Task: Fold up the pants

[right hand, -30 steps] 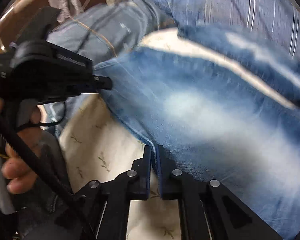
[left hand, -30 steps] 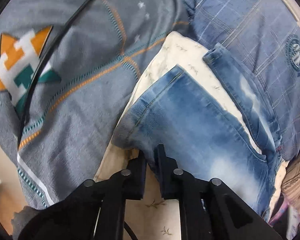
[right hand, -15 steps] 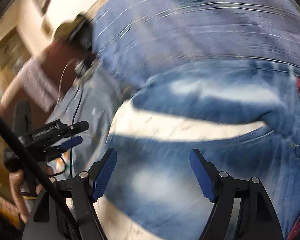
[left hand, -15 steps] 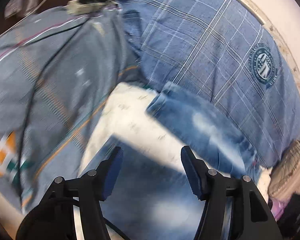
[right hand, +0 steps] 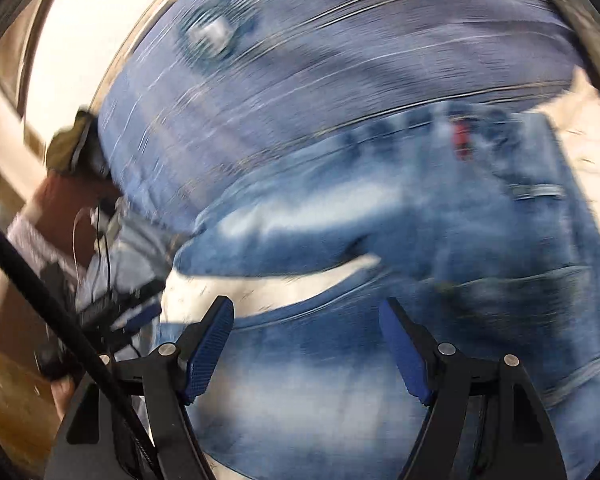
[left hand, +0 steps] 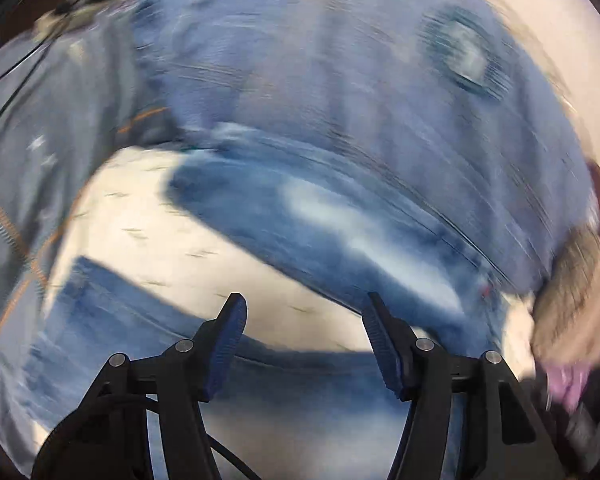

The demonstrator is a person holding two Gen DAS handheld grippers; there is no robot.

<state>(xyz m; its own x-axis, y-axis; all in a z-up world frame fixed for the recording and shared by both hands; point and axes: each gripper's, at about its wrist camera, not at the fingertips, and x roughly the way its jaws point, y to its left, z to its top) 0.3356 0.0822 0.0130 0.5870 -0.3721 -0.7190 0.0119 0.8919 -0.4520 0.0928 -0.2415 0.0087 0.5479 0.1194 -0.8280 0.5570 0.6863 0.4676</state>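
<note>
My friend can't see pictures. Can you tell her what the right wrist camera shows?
The right gripper, black with blue pads, is open above faded blue denim jeans spread on a cream patterned sheet. A blue plaid cloth lies beyond; everything is motion-blurred.

Both views are smeared by motion blur, so little of the room reads sharply. A cream sheet (left hand: 152, 236) with a small sprig print covers the surface underneath, and over it lie a blue plaid cloth (left hand: 340, 64) bearing a round badge (left hand: 468, 56) and a grey cloth (left hand: 48, 128) with orange lines; the same plaid cloth (right hand: 340, 60) fills the upper part of the right wrist view. A pale, evenly lit wall (left hand: 556, 28) rises behind the bedding, and at the far left of the right wrist view sits a brown wooden surface (right hand: 8, 396), too blurred to tell whether it is floor or furniture.
</note>
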